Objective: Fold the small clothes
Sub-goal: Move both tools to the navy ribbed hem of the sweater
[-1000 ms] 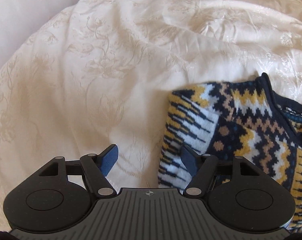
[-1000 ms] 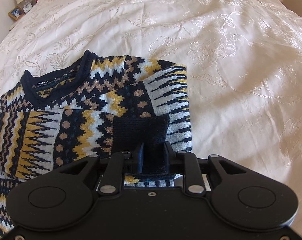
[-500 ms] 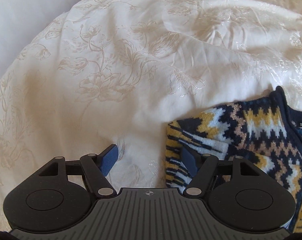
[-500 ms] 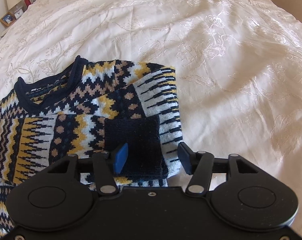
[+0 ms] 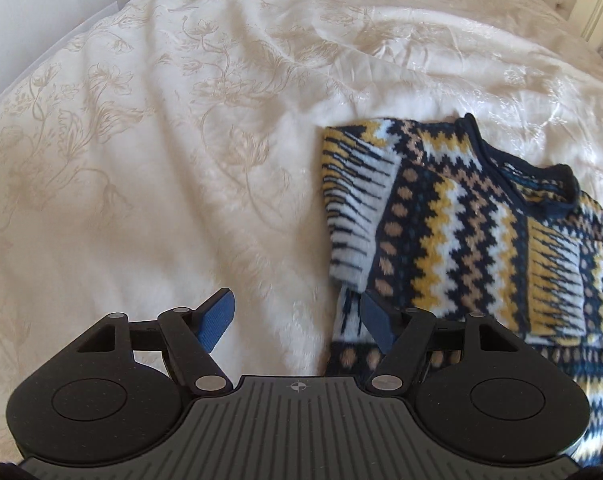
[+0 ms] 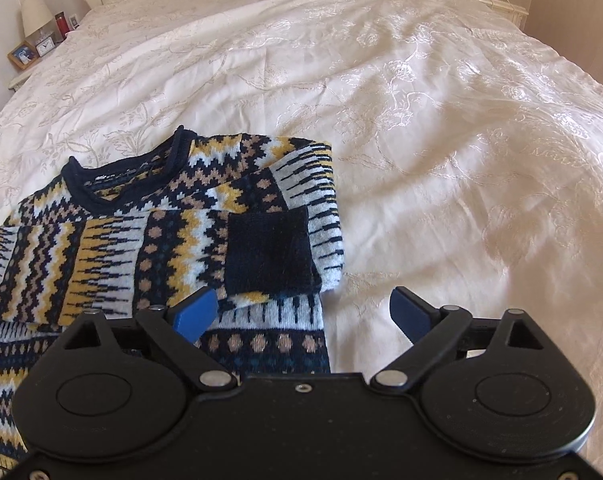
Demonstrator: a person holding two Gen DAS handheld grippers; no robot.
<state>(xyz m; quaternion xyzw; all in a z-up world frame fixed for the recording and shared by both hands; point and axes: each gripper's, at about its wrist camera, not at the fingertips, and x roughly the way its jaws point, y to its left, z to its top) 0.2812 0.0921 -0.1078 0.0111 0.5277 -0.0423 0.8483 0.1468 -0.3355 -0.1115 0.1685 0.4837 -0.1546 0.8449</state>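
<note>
The patterned sweater [image 6: 173, 248] lies on the cream bedspread [image 6: 441, 128], its navy cuff [image 6: 269, 256] now laid across the chest. 1 second ago my right gripper [image 6: 301, 312] pinched that cuff; now it gapes wide, empty, so this sleeve fold looks done. My left gripper [image 5: 297, 320] is also wide open, holding nothing. The sweater's near hem is hidden behind both grippers.
</note>
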